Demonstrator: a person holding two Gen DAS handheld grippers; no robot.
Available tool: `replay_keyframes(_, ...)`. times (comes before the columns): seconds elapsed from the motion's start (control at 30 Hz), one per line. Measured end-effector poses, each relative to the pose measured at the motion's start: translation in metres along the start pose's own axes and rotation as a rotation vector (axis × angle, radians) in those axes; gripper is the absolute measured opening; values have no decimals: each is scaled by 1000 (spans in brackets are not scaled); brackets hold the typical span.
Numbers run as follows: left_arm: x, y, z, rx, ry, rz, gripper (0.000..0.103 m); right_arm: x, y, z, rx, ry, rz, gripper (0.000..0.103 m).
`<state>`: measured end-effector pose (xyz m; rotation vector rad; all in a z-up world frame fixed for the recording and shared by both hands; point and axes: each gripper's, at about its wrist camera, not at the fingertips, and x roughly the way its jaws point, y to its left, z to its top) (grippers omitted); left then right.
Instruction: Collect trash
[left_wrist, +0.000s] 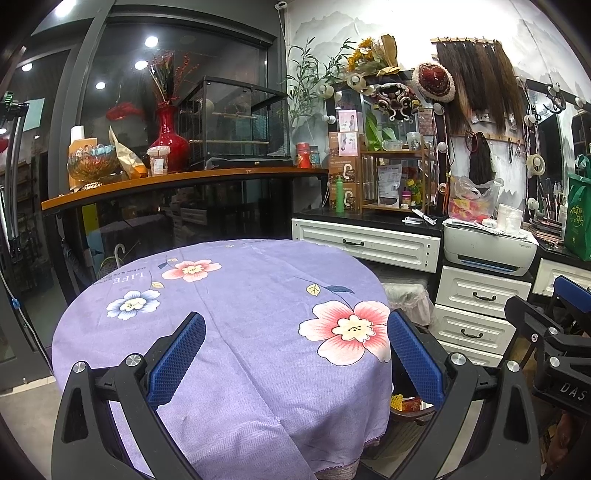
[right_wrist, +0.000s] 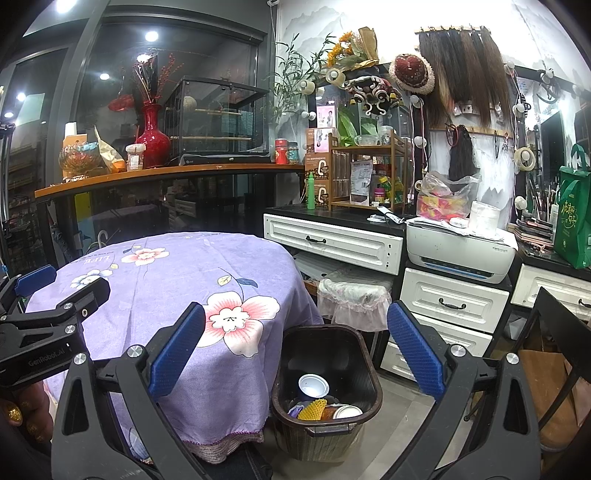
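A dark brown waste bin (right_wrist: 364, 363) stands on the floor to the right of the round table (right_wrist: 177, 295). Inside it lie a white cup (right_wrist: 313, 386), a yellow foam net (right_wrist: 312, 409) and other scraps. My right gripper (right_wrist: 295, 349) hovers open above the bin, with nothing between its blue pads. My left gripper (left_wrist: 295, 356) is open too, held empty over the table's purple flowered cloth (left_wrist: 229, 302). In the left wrist view only a sliver of the bin (left_wrist: 410, 406) peeks out past the table edge. Each gripper shows at the side of the other's view.
White drawers (right_wrist: 454, 302) with a printer (right_wrist: 460, 253) on top line the right wall. A stool with a lace cover (right_wrist: 354, 299) sits behind the bin. A dark chair (right_wrist: 550, 354) stands at the right. A wooden counter (left_wrist: 166, 181) with a red vase (left_wrist: 169, 140) runs behind the table.
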<state>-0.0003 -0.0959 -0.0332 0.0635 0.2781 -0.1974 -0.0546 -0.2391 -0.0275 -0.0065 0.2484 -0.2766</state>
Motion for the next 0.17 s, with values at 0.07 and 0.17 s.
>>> replay_keyframes(0.07, 1, 1, 0, -4, 1, 0, 98, 0, 1, -1, 0, 0, 0, 97)
replay_keyframes(0.17, 1, 1, 0, -7, 2, 0, 98, 0, 1, 0, 1, 1, 1, 97)
